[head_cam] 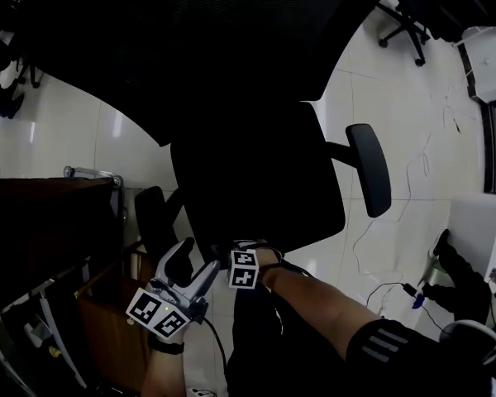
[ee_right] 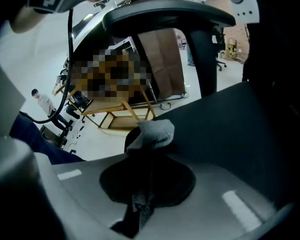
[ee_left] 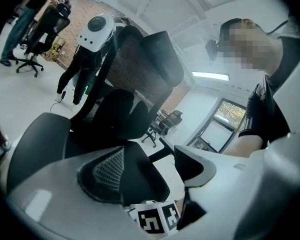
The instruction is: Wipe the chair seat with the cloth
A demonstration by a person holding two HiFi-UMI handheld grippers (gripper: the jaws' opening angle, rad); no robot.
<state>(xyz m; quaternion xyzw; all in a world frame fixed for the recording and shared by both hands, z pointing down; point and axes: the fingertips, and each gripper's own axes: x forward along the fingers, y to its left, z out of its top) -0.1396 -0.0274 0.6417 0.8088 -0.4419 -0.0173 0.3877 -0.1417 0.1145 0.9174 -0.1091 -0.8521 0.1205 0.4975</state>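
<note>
1. At 7 o'clock in the head view, the white plastic left gripper (head_cam: 184,278) idles with its jaws spread and empty, clear of the work.
2. The right gripper (ee_right: 146,159) pinches the fuzzy grey cloth (ee_right: 154,130), which is bunched forward as a wiping pad.
3. The cloth sits at the 6 o'clock edge of the black padded chair seat (head_cam: 256,180).

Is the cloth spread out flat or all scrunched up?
Scrunched up. The right gripper pinches the cloth between shut jaws; a fuzzy grey wad pokes out past them.
</note>
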